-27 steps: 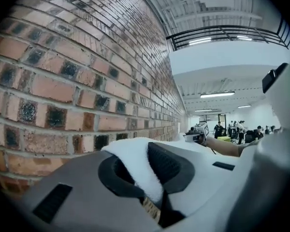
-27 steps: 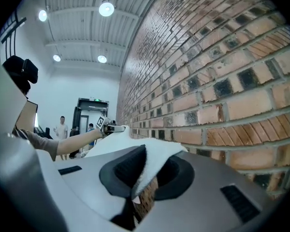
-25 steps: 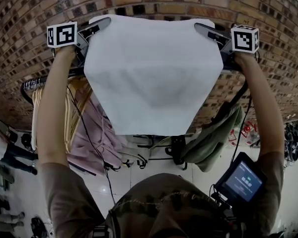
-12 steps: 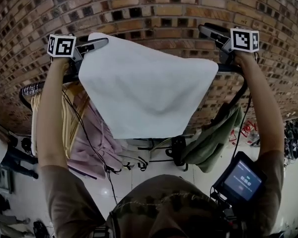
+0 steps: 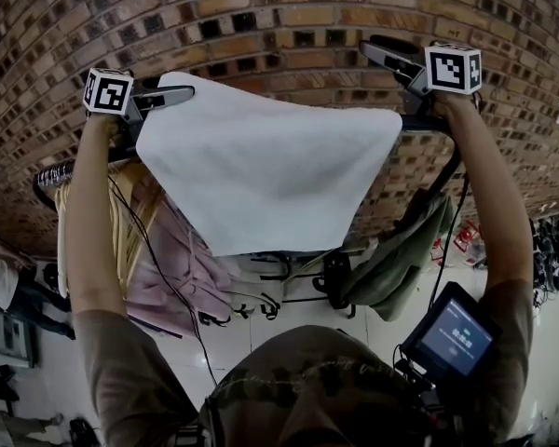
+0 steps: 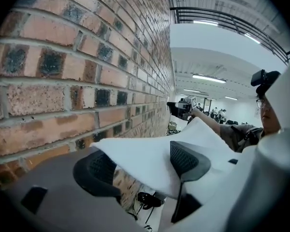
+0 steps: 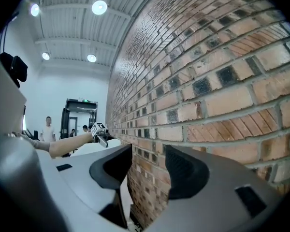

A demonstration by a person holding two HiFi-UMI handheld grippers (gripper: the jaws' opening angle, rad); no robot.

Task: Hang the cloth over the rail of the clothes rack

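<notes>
A white cloth (image 5: 261, 166) hangs over the dark rail (image 5: 427, 125) of the clothes rack, in front of a brick wall. My left gripper (image 5: 172, 94) is at the cloth's upper left corner. Its jaws are opening, and in the left gripper view the cloth corner (image 6: 135, 153) lies loose between the left gripper's (image 6: 142, 162) spread pads. My right gripper (image 5: 377, 49) is above the cloth's right corner and off it. In the right gripper view the right gripper (image 7: 147, 166) stands open with only brick between its jaws.
The brick wall (image 5: 289, 7) is close behind the rail. On the rack below hang a beige garment (image 5: 130, 222), a pink one (image 5: 177, 259) and a green one (image 5: 401, 259), with dark hangers (image 5: 289, 268) between. A screen device (image 5: 456, 338) sits by my right arm.
The cloth, held up taut by both grippers before, has dropped onto the rail. The right gripper let go of its corner and lifted off; the left jaws have spread.
</notes>
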